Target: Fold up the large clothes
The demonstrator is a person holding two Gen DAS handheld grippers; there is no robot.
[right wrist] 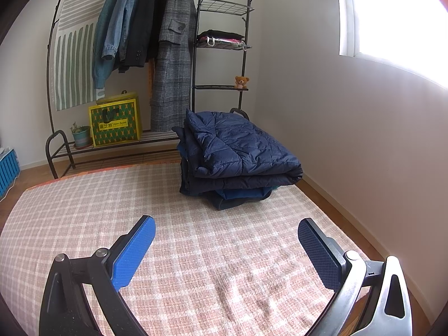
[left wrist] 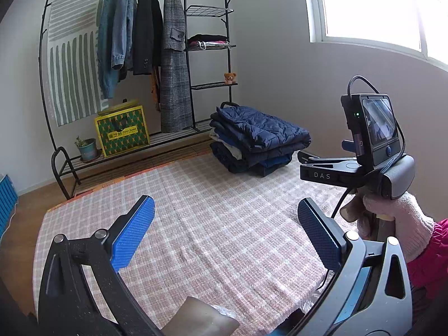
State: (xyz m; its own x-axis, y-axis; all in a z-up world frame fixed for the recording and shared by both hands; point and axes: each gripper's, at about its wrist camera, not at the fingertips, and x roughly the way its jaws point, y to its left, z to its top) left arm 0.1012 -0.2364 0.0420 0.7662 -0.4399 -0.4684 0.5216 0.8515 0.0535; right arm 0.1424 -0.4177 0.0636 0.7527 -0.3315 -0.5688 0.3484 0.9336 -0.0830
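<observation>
A stack of folded clothes (left wrist: 259,140) (right wrist: 238,151), topped by a navy quilted jacket, sits at the far right corner of the pink checked rug (left wrist: 196,224) (right wrist: 196,252). My left gripper (left wrist: 224,215) hovers open over the rug, nothing between its blue pads. In the left wrist view the right gripper's body (left wrist: 364,168), with its screen and a hand in a pink knitted glove, shows from the side; its fingertips are out of that frame. In the right wrist view my right gripper (right wrist: 225,232) is open and empty, short of the stack.
A black clothes rack (left wrist: 134,56) (right wrist: 145,42) with several hanging coats stands against the back wall, with a yellow-green bag (left wrist: 121,130), a potted plant (left wrist: 86,147) and a small teddy bear (left wrist: 230,77). A bright window (left wrist: 378,5) is at the right. A blue crate (right wrist: 8,165) is at the left.
</observation>
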